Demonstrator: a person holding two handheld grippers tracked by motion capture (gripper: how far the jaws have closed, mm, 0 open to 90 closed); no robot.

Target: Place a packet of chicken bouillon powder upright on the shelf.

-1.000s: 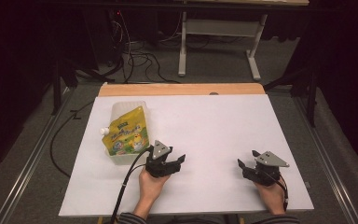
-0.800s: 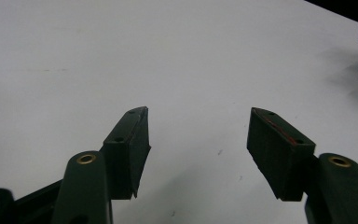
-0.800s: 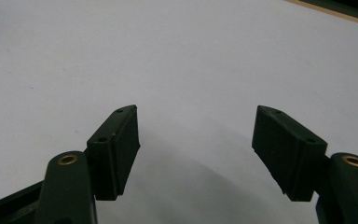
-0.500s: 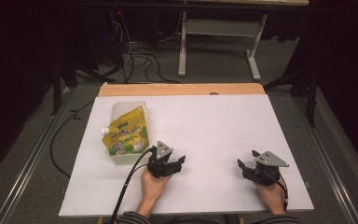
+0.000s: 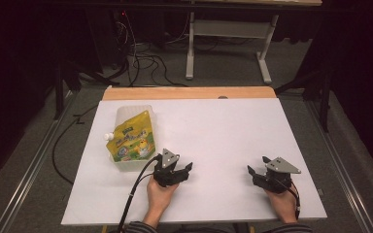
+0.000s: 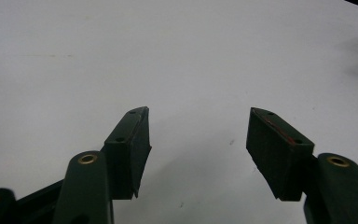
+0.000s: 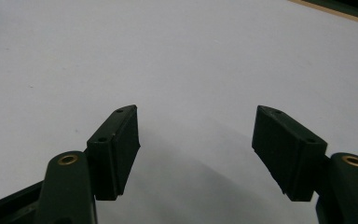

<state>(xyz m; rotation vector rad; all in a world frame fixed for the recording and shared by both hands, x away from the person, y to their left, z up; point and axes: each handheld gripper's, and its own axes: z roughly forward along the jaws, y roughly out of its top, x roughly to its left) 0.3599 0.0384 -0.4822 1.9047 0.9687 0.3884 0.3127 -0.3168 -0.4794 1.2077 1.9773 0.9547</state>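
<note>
Setting: lab or test bay, not a home. White work table (image 5: pixel 233 126) with bare wooden back edge (image 5: pixel 189 92), standing on grey carpet floor (image 5: pixel 39 165). Loose black cables (image 5: pixel 141 60) run across floor behind table. Metal desk frame (image 5: pixel 230 36) beyond (white-grey legs). Surroundings dark; metal floor rail (image 5: pixel 26 182) at left.

Left gripper (image 5: pixel 183 171): I've drawn it slightly back toward me, a little farther from the pouch (image 5: pixel 129 141) than a second ago.
Left hand (image 5: pixel 159 195): pulled back with it, toward the near table (image 5: pixel 223 131) edge.
</note>
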